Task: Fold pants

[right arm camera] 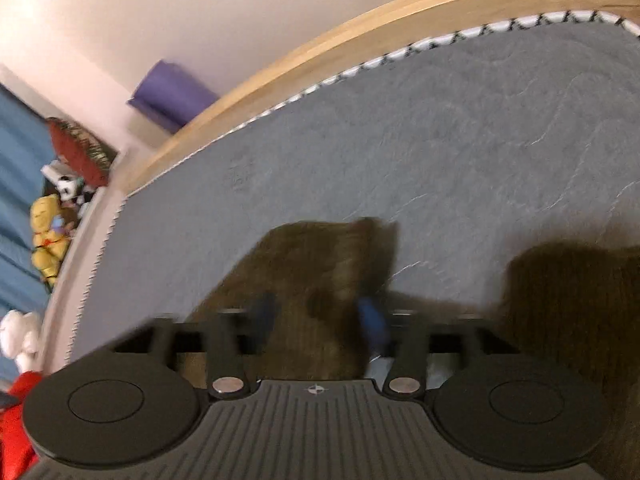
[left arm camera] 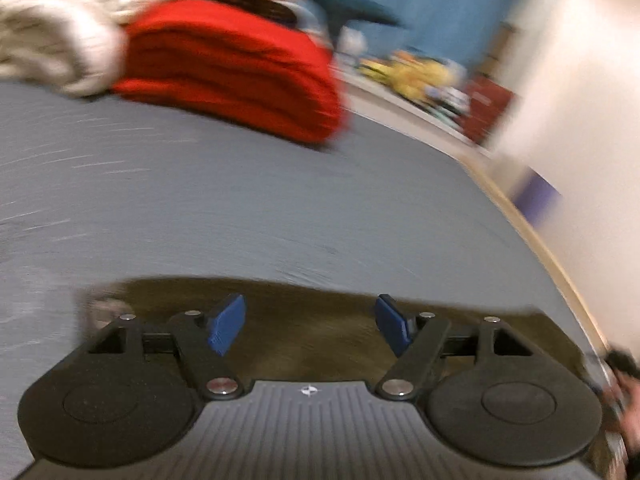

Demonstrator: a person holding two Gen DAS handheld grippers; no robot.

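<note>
The brown pants (left arm camera: 280,292) lie flat on the grey bed sheet (left arm camera: 200,200), right under my left gripper (left arm camera: 310,326). Its blue pads (left arm camera: 226,328) stand well apart with nothing pinched between them. In the right wrist view a brown pant leg (right arm camera: 320,256) runs away from my right gripper (right arm camera: 318,320), and a darker part of the pants (right arm camera: 568,300) lies to its right. The right gripper's blue pads (right arm camera: 372,320) are blurred but apart, above the cloth and not closed on it.
A folded red cloth (left arm camera: 240,80) and a cream blanket (left arm camera: 52,32) sit at the far side of the bed. A wooden bed frame (right arm camera: 360,36) borders the mattress, with a purple object (right arm camera: 172,96) beyond. Soft toys (left arm camera: 416,72) line a shelf by the blue wall.
</note>
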